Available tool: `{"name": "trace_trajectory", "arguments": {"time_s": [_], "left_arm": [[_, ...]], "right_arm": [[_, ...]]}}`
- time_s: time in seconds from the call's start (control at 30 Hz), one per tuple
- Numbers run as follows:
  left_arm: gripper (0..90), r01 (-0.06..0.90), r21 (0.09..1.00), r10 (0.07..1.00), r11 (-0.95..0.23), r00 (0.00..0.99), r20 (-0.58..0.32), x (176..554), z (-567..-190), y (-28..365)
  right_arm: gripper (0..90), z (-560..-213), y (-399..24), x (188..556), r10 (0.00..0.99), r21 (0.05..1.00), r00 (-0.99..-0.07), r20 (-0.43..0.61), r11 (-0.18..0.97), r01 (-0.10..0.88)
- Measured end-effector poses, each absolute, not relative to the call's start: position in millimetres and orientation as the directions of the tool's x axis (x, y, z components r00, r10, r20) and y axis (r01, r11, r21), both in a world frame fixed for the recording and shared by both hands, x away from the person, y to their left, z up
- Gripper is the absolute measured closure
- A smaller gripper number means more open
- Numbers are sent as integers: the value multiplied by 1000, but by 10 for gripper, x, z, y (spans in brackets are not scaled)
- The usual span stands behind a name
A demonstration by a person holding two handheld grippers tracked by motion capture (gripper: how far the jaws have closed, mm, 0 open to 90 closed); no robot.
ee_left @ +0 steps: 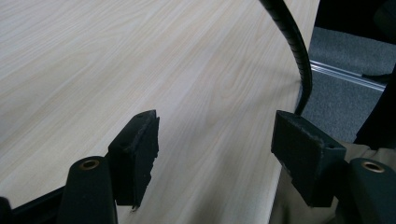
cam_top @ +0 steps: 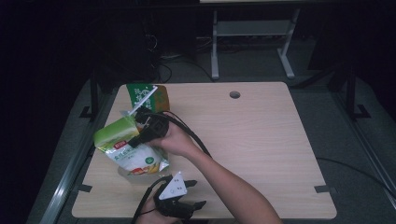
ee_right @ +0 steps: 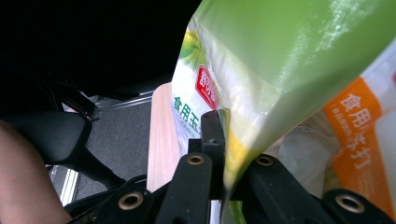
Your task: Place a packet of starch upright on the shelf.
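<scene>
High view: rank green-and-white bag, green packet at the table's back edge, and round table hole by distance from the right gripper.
1. Green-and-white bag: clamped in the right gripper, left part of the table.
2. Green packet: just behind the gripper, at the back left edge.
3. Round hole: farthest, off to the right near the back edge.

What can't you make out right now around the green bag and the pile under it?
- Pile under the green bag: high view, how many packs lie there; bag and right gripper cover them.
- Bag's print: right gripper view, cut off by edges and jaws.
- Left gripper: high view, bottom edge crops it.
- Packet with white stick: label too small.
</scene>
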State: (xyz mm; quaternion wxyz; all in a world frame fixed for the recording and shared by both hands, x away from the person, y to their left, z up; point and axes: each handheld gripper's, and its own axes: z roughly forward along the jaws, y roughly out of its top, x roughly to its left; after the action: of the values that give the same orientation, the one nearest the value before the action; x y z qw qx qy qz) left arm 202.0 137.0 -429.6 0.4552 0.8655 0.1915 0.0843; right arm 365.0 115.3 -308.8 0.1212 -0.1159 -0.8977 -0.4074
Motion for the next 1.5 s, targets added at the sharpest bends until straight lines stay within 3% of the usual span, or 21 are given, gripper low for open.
{"name": "trace_trajectory", "arguments": {"time_s": [0.33, 0.57, 0.8, 1.13, 1.5], "left_arm": [[318, 271, 814, 417, -513, 908, -40, 2029, -4301, 1378], [317, 279, 814, 425, -510, 904, -44, 2048, -4304, 1394], [318, 272, 811, 417, -518, 908, -38, 2050, -4307, 1390], [317, 280, 809, 423, -517, 905, -43, 2056, -4304, 1389], [316, 283, 805, 429, -521, 902, -39, 2104, -4313, 1385]], "right_arm": [[876, -3341, 1129, 3740, 138, 682, -920, 368, 632, 368], [790, -3278, 1044, 3711, 148, 699, -935, 322, 629, 340], [897, -3200, 921, 3677, 159, 717, -937, 312, 607, 342], [900, -3278, 747, 3651, 189, 686, -939, 287, 644, 340], [891, -3431, 509, 3650, 206, 682, -920, 333, 621, 386]]}}
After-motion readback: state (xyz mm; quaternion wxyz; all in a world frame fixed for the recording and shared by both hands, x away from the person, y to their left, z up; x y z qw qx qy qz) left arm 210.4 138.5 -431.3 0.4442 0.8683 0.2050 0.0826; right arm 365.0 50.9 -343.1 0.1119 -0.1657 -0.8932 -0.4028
